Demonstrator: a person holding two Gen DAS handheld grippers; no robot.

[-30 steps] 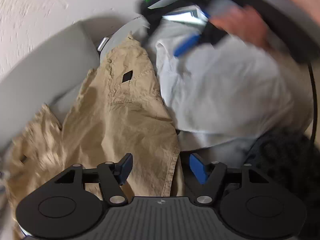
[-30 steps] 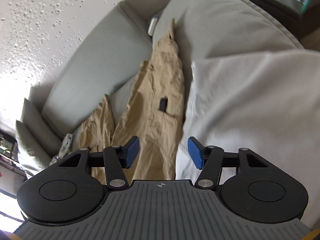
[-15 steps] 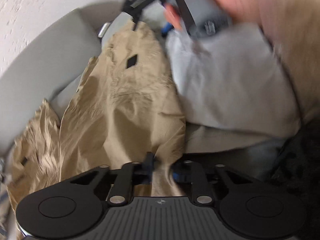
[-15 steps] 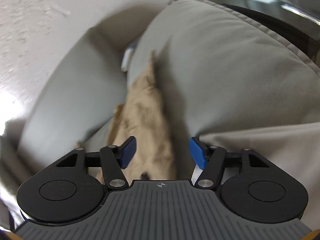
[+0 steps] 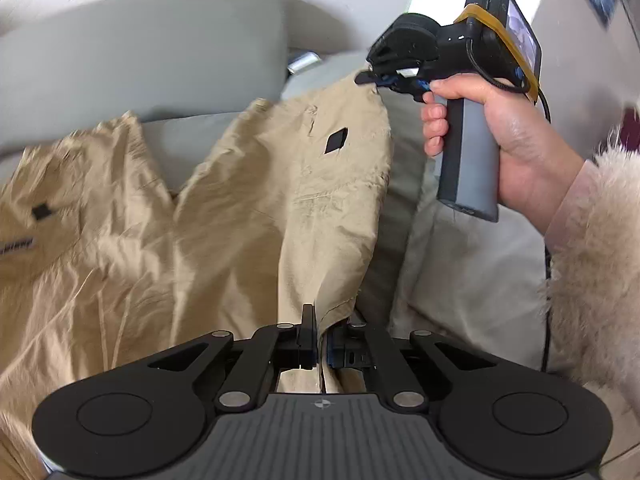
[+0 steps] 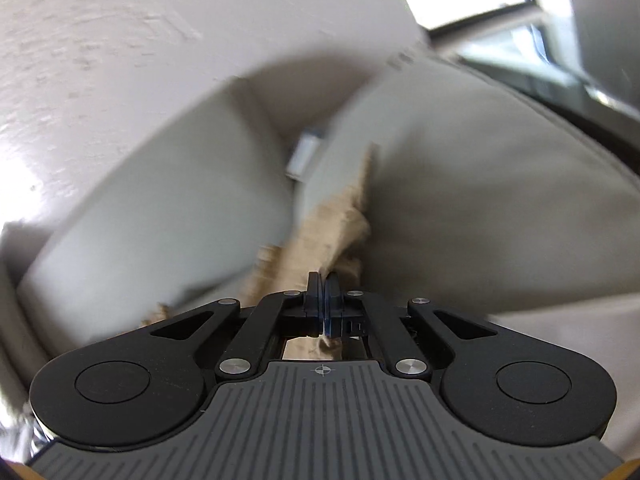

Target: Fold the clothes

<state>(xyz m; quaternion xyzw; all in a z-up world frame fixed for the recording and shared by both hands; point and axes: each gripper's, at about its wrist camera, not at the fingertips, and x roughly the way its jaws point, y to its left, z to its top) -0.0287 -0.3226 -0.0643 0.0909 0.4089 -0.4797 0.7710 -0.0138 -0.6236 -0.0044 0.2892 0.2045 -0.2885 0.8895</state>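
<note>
Crumpled tan trousers (image 5: 248, 208) lie spread over a grey sofa, with small black patches on them. My left gripper (image 5: 320, 336) is shut on the near edge of one trouser leg. My right gripper (image 5: 384, 78), held in a hand, is shut on the far corner of the same leg, lifted off the sofa. In the right wrist view the right gripper (image 6: 323, 304) pinches tan cloth (image 6: 320, 236) between its closed fingers.
The grey sofa backrest (image 5: 140, 52) runs behind the trousers, with a white textured wall (image 6: 100, 40) above. A pale grey cushion (image 5: 472, 264) lies to the right. A fluffy cream sleeve (image 5: 596, 260) covers the right arm. A small metal object (image 5: 302, 62) sits in the sofa gap.
Both grippers have closed on the tan trouser leg. The right gripper moved to its far corner and lifted it. The left shut on the near edge.
</note>
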